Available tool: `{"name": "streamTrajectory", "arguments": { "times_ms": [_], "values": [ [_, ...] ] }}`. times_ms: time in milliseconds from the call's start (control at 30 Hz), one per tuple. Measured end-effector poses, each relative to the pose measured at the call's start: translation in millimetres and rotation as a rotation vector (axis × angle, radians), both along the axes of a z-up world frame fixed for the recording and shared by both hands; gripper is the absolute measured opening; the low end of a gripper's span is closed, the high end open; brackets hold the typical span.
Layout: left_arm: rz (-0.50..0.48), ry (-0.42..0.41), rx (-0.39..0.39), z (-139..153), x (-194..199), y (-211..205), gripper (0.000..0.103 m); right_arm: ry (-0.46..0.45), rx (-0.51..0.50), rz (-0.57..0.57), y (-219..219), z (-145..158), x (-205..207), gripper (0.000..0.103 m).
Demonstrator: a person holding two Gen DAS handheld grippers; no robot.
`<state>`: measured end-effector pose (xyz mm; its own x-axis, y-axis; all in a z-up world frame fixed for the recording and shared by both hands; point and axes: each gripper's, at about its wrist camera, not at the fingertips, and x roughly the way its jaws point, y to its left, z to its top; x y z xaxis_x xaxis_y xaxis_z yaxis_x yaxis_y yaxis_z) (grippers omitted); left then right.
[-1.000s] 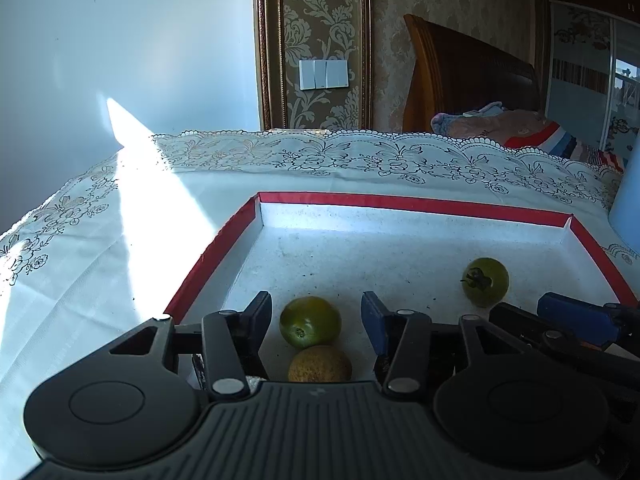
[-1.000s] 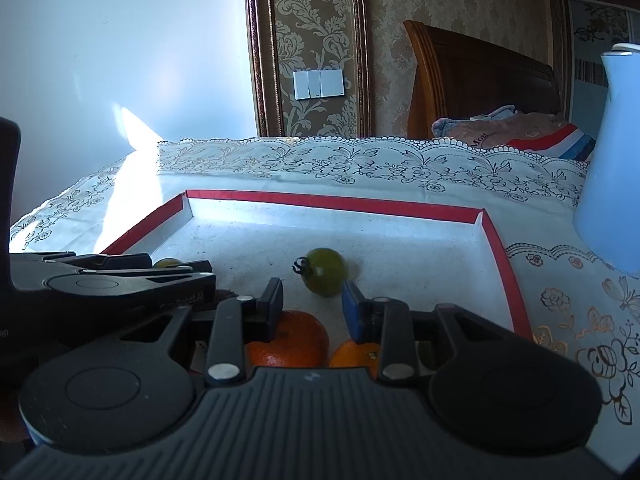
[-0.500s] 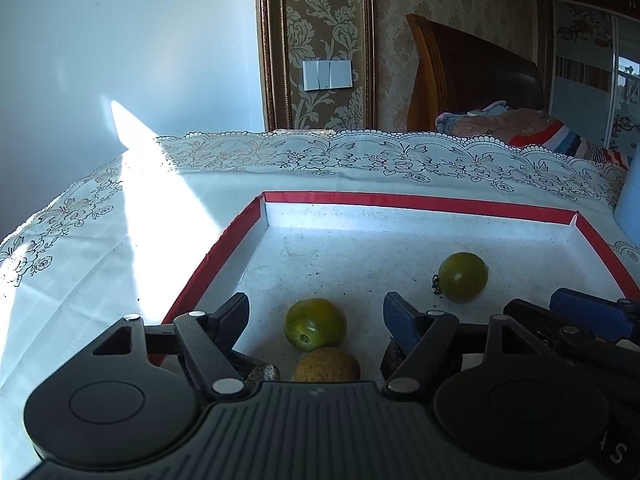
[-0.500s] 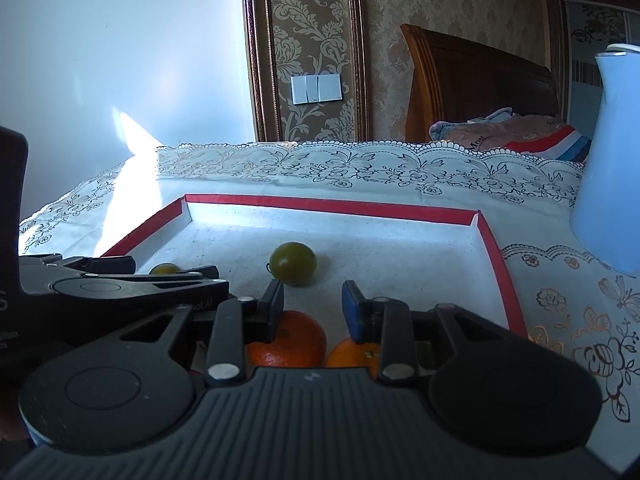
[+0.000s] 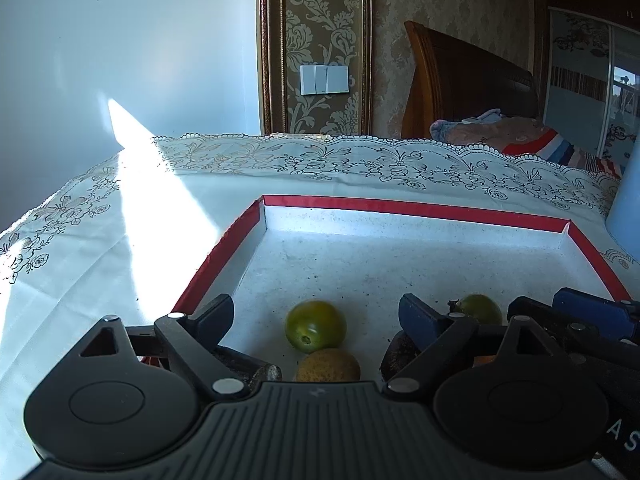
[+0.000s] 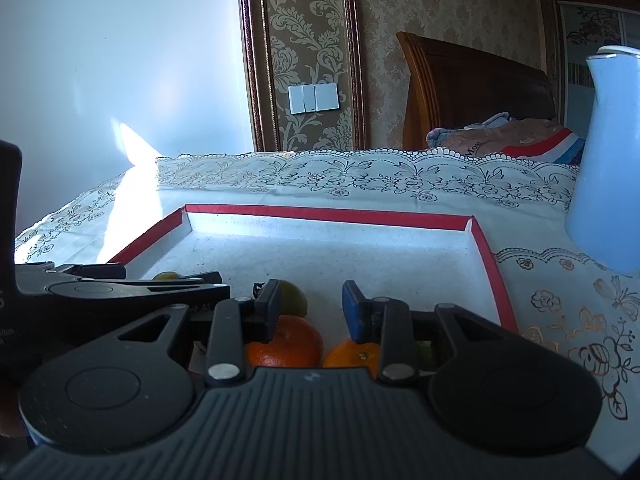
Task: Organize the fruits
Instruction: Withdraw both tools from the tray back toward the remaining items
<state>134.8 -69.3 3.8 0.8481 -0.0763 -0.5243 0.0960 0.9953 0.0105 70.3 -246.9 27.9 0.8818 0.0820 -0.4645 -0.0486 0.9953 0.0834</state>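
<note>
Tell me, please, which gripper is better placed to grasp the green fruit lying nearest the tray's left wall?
Probably the left. The left gripper has just opened, and the green fruit lies free between its fingers in the red-rimmed tray. The right gripper sits nearly closed over two oranges.

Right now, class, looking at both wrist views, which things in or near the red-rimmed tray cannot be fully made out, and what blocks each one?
- Brown fruit, left wrist view: lower half hidden by the left gripper body.
- Dark lumps beside the blue finger, left view: shadowed, unidentifiable.
- Two oranges, right wrist view: lower parts hidden by the right gripper body.
- Small green fruit, right view: mostly behind the other gripper.
- Pale jug, right view: cut off by the edge.
</note>
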Motion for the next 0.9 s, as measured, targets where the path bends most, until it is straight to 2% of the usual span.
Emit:
{"name": "streamTrajectory", "arguments": {
  "times_ms": [200, 333, 500, 667, 767, 900],
  "values": [
    [-0.035, -0.023, -0.038, 5, -5, 6, 0.090, -0.015, 0.018, -0.012, -5, 3, -3, 0.032],
    [-0.038, -0.020, -0.063, 8, -4, 12, 0.096, -0.023, 0.027, -0.017, -8, 5, -4, 0.032],
    [-0.080, -0.054, -0.216, 29, -13, 38, 0.096, -0.037, 0.049, -0.027, -13, 8, -6, 0.031],
    [-0.086, -0.103, -0.326, 42, -25, 68, 0.097, -0.046, 0.063, -0.024, -15, 10, -8, 0.031],
    [-0.087, -0.111, -0.363, 45, -31, 83, 0.097, -0.049, 0.067, -0.026, -16, 10, -8, 0.031],
    [-0.074, -0.123, -0.362, 45, -42, 93, 0.097, -0.058, 0.082, -0.035, -20, 11, -10, 0.031]
  ]
}}
